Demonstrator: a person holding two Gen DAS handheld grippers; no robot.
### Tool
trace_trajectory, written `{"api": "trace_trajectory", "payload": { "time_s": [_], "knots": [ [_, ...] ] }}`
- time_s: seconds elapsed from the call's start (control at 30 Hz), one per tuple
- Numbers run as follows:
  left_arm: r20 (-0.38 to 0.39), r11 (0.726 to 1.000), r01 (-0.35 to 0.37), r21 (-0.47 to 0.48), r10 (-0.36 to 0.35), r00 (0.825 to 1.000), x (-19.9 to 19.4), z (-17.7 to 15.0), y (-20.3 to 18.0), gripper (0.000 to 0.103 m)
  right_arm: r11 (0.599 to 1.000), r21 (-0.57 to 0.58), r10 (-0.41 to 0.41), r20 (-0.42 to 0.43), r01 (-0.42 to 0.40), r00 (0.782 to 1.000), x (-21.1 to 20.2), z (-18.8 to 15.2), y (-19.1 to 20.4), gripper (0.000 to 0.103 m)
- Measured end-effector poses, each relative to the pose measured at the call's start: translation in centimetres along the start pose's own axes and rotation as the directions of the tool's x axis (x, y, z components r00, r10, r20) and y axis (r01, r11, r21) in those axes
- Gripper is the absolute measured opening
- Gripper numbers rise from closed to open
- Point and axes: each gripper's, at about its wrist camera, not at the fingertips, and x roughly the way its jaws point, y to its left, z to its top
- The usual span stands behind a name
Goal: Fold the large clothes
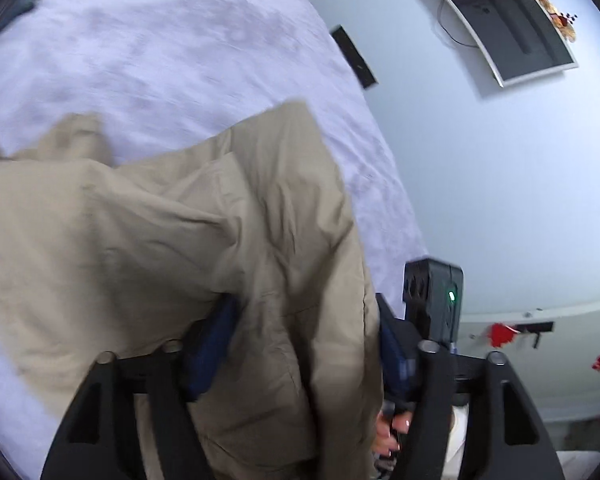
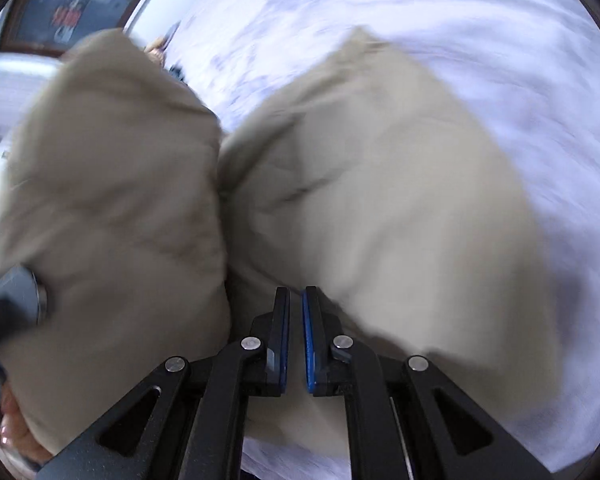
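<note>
A large beige garment (image 1: 172, 248) lies partly on a bed with a pale lilac sheet (image 1: 160, 48). In the left wrist view the cloth drapes between my left gripper's (image 1: 300, 344) wide-apart blue-padded fingers (image 1: 212, 344), so the left gripper is open with the fabric hanging over it. In the right wrist view the same beige garment (image 2: 380, 184) spreads in two bulging folds ahead of my right gripper (image 2: 296, 300). Its blue pads (image 2: 309, 344) stand nearly together with a thin gap, and no cloth shows between them.
A white wall (image 1: 500, 200) rises beside the bed with a framed dark screen (image 1: 512, 20) and a black switch plate (image 1: 354, 56). The other gripper's black body (image 1: 434, 300) and the person's fingers (image 1: 392, 436) are close at the right. Dark furniture (image 2: 60, 12) stands beyond the bed.
</note>
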Motion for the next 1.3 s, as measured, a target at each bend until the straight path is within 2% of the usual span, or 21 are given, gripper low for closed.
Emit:
{"api": "trace_trajectory", "payload": {
  "time_s": [0.07, 0.23, 0.3, 0.33, 0.37, 0.43, 0.5, 0.53, 0.63, 0.7, 0.73, 0.83, 0.9, 0.97, 1.07, 1.13, 1.17, 1.2, 1.23, 1.3],
  "knots": [
    [-0.043, 0.999, 0.038, 0.001, -0.038, 0.998, 3.5, 0.6, 0.1, 0.069, 0.999, 0.043, -0.003, 0.019, 0.002, 1.0, -1.0, -0.8, -1.7, 0.007],
    [-0.043, 0.998, -0.018, 0.053, 0.02, 0.999, 7.8, 1.5, -0.5, 0.069, 0.996, 0.085, -0.031, 0.054, 0.026, 0.998, -3.5, -3.0, -2.8, 0.009],
    [-0.038, 0.996, -0.042, 0.075, 0.045, 0.998, 7.5, 0.4, 0.4, 0.071, 0.996, 0.082, -0.034, 0.071, 0.029, 0.997, -4.9, -3.9, -2.5, 0.026],
    [-0.031, 0.995, -0.054, 0.081, 0.057, 0.998, 7.3, 0.1, 0.8, 0.071, 0.997, 0.082, -0.021, 0.084, 0.014, 0.996, -5.8, -4.4, -2.4, 0.053],
    [-0.024, 0.994, -0.064, 0.085, 0.066, 0.998, 6.5, -0.4, 1.5, 0.071, 0.997, 0.08, 0.004, 0.102, -0.012, 0.995, -7.0, -4.8, -2.4, 0.074],
    [-0.004, 0.992, -0.082, 0.094, 0.082, 0.997, 5.6, -0.5, 1.8, 0.071, 0.995, 0.062, 0.073, 0.121, -0.081, 0.99, -8.4, -5.8, -1.5, 0.076],
    [0.034, 0.989, -0.108, 0.103, 0.105, 0.994, 4.2, -0.3, 1.4, 0.071, 0.99, 0.037, 0.135, 0.102, -0.139, 0.986, -9.0, -6.2, -0.7, 0.078],
    [0.068, 0.986, -0.119, 0.116, 0.112, 0.991, 3.0, -0.4, 1.1, 0.071, 0.988, 0.028, 0.15, 0.086, -0.153, 0.985, -8.9, -6.2, -0.1, 0.081],
    [0.166, 0.976, -0.154, 0.156, 0.128, 0.978, -1.1, -1.3, 0.8, 0.071, 0.981, -0.014, 0.195, 0.036, -0.195, 0.98, -7.5, -5.7, 1.4, 0.082],
    [0.227, 0.963, -0.209, 0.172, 0.168, 0.959, -3.8, -1.6, 1.2, 0.071, 0.978, -0.035, 0.205, 0.017, -0.204, 0.979, -7.3, -6.0, 1.9, 0.082],
    [0.266, 0.951, -0.256, 0.171, 0.206, 0.942, -5.2, -1.8, 1.8, 0.071, 0.977, -0.036, 0.211, 0.011, -0.211, 0.977, -7.1, -6.2, 2.2, 0.082],
    [0.357, 0.933, -0.34, 0.116, 0.28, 0.891, -9.4, -2.7, 5.0, 0.071, 0.978, -0.038, 0.207, -0.01, -0.207, 0.978, -7.4, -6.8, 2.5, 0.082],
    [0.384, 0.925, -0.378, 0.046, 0.333, 0.861, -11.0, -2.8, 7.9, 0.071, 0.977, -0.057, 0.204, -0.028, -0.205, 0.979, -7.6, -6.9, 3.0, 0.083],
    [0.374, 0.913, -0.407, -0.017, 0.383, 0.845, -12.0, -3.1, 11.0, 0.071, 0.976, -0.08, 0.2, -0.042, -0.203, 0.979, -7.0, -6.6, 3.6, 0.085],
    [0.365, 0.894, -0.442, -0.069, 0.435, 0.823, -11.6, -3.4, 14.6, 0.071, 0.981, -0.097, 0.166, -0.017, -0.167, 0.986, -6.4, -6.1, 4.9, 0.085],
    [0.356, 0.89, -0.447, -0.089, 0.447, 0.821, -10.7, -3.4, 15.9, 0.072, 0.993, -0.098, 0.075, 0.035, -0.071, 0.997, -6.4, -5.6, 5.5, 0.085],
    [0.356, 0.887, -0.452, -0.092, 0.453, 0.817, -10.2, -3.3, 16.2, 0.072, 0.995, -0.1, 0.018, 0.067, -0.011, 0.998, -6.2, -5.1, 5.7, 0.07],
    [0.359, 0.884, -0.459, -0.09, 0.459, 0.813, -9.3, -2.9, 16.3, 0.072, 0.994, -0.1, -0.029, 0.091, 0.038, 0.995, -6.1, -4.6, 5.8, 0.045],
    [0.364, 0.882, -0.464, -0.08, 0.46, 0.81, -8.7, -2.6, 16.1, 0.072, 0.992, -0.098, -0.073, 0.095, 0.083, 0.993, -6.0, -4.2, 5.9, 0.011],
    [0.371, 0.88, -0.471, -0.056, 0.457, 0.809, -7.7, -2.0, 14.8, 0.072, 0.979, -0.111, -0.155, 0.145, 0.171, 0.977, -6.3, -3.6, 5.3, 0.01]
  ]
}}
